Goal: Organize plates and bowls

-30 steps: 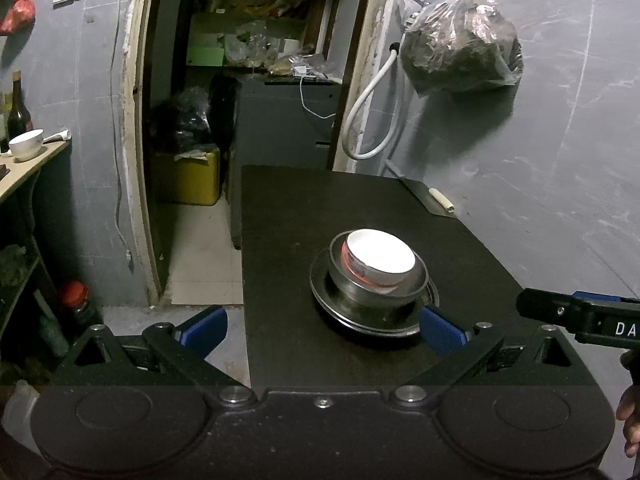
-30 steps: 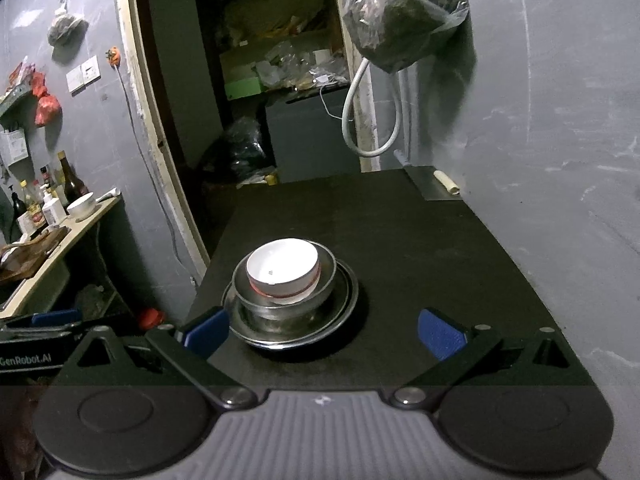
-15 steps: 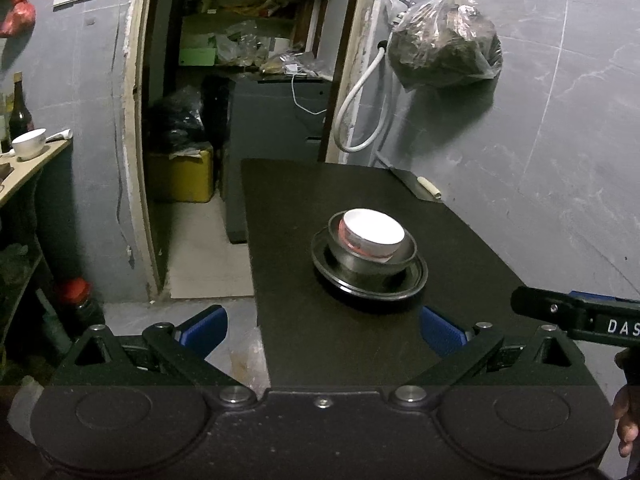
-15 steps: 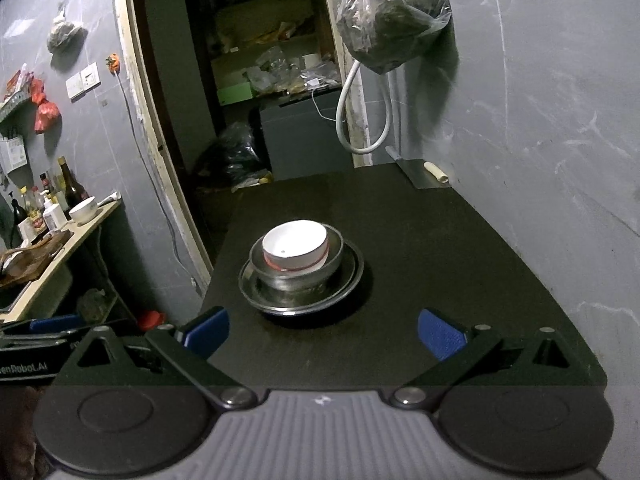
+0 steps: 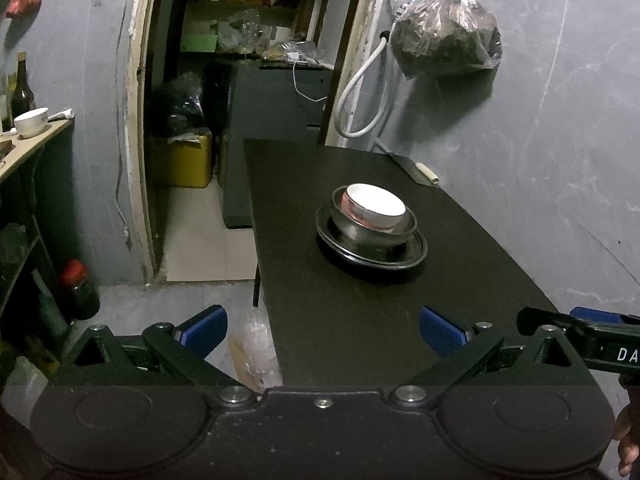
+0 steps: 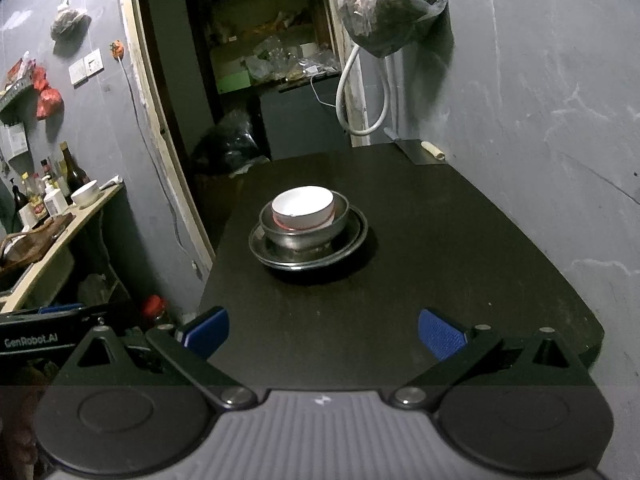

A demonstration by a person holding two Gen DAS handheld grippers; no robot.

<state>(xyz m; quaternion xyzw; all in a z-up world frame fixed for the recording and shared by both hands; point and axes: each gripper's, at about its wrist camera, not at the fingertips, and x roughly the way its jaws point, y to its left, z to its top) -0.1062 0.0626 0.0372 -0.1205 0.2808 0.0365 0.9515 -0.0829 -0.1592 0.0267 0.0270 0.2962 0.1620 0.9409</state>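
A white bowl with a red band [image 5: 375, 206] sits inside a steel bowl [image 5: 360, 232], which sits on a steel plate [image 5: 408, 258] in the middle of the black table [image 5: 340, 320]. The same stack shows in the right wrist view: white bowl [image 6: 303, 208], steel bowl [image 6: 308, 234], plate [image 6: 352, 246]. My left gripper [image 5: 322, 330] is open and empty, back at the table's near left edge. My right gripper [image 6: 322, 332] is open and empty, over the table's near edge, well short of the stack.
A cleaver with a pale handle [image 6: 424, 150] lies at the table's far right corner. A grey wall [image 6: 540, 120] runs along the right, with a hanging bag [image 6: 392, 4] and hose. A counter with bottles and a white bowl [image 6: 85, 194] stands left. An open doorway lies behind.
Both grippers have drawn back from the stack toward the near edge of the table; the stack looks smaller and farther. The stack itself has not moved.
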